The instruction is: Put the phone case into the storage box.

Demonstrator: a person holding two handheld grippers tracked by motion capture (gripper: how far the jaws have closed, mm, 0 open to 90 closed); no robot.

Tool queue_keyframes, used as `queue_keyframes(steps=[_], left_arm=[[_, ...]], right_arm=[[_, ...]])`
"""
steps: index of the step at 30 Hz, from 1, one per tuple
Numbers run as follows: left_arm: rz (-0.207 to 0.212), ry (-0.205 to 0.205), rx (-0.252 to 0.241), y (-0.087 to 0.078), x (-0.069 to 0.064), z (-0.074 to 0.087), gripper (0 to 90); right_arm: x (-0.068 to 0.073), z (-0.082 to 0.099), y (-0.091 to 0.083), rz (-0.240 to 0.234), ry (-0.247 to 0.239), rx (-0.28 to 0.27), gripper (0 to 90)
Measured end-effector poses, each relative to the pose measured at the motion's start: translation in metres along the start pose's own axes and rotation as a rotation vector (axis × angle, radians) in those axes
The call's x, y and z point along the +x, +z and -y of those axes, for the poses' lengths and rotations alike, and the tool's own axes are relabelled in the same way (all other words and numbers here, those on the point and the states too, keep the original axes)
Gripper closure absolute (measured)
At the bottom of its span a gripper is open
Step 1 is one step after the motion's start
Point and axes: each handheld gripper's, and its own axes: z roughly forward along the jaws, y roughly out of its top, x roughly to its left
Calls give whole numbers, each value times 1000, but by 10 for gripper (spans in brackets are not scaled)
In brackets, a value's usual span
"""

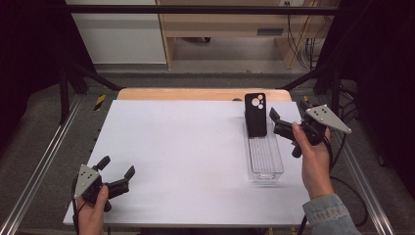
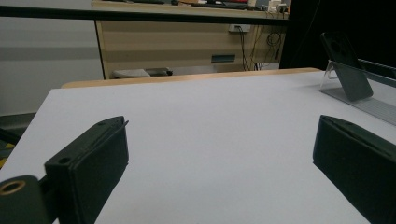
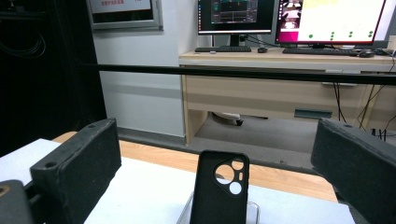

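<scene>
Just ahead of the right gripper (image 1: pixel 278 122), between its wide-open, empty jaws, a black phone case (image 1: pixel 255 114) stands propped in a clear tray (image 1: pixel 265 159). Close squarely on its side edges. Left gripper (image 1: pixel 116 174) rests open, empty, well away on the worktop (image 1: pixel 186 147).

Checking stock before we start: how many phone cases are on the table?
1. A black phone case stands leaning at the far end of the clear plastic tray, just left of the open right gripper. No others are visible.
</scene>
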Motion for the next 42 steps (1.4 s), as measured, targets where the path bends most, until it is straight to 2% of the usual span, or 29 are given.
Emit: queue_keyframes(steps=[7, 19, 28, 31, 36, 42], left_arm=[[2, 2, 0, 0, 0, 0, 38], [9, 40, 3, 1, -4, -1, 38], [20, 42, 6, 1, -5, -1, 38], [34, 51, 18, 1, -7, -2, 37], [37, 96, 25, 0, -7, -4, 37], [28, 105, 27, -5, -5, -5, 38]], right_arm=[[-1, 1, -5, -3, 10, -7, 21], [-8, 5, -14, 5, 15, -20, 21], [-11, 11, -20, 6, 27, -16, 24], [-13, 14, -22, 10, 34, -17, 25], [-16, 17, -25, 11, 41, -14, 25], [-16, 18, -29, 11, 18, -24, 25]])
